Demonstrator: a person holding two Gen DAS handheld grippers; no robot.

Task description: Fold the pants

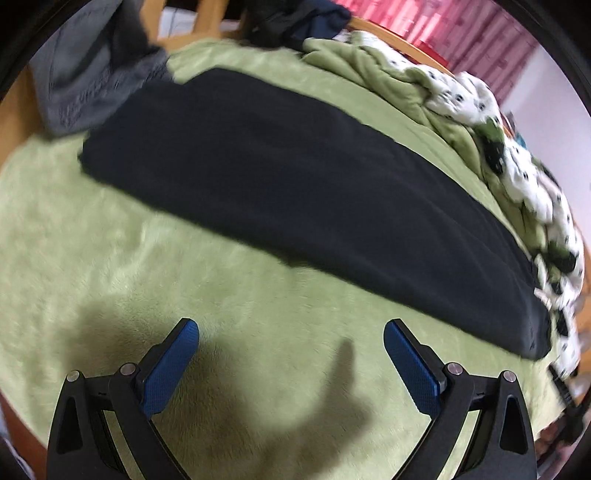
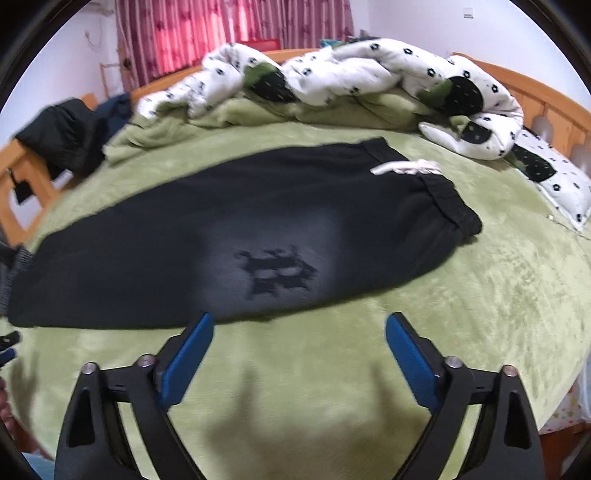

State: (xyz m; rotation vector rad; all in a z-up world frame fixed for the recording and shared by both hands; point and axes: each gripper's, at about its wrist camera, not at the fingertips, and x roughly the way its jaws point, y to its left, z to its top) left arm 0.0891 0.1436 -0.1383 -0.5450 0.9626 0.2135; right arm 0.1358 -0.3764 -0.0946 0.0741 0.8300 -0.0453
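Black pants (image 2: 258, 221) lie flat across a green fleece blanket (image 2: 480, 295) on a bed, folded lengthwise, one leg over the other. The waistband with a white drawstring (image 2: 406, 168) is at the right in the right wrist view, and a faded grey patch with a dark motif (image 2: 277, 273) faces me. In the left wrist view the pants (image 1: 295, 192) run as a long dark strip from upper left to lower right. My left gripper (image 1: 291, 332) is open over bare blanket, short of the pants' near edge. My right gripper (image 2: 299, 325) is open, its left fingertip at the pants' near edge, nothing between the pads.
A white quilt with black flowers (image 2: 369, 70) and bunched green blanket lie along the far side. Grey cloth (image 1: 92, 85) lies by the leg ends and dark clothes (image 2: 66, 136) sit at the wooden bed frame (image 2: 546, 96). Red curtains (image 2: 221, 29) hang behind.
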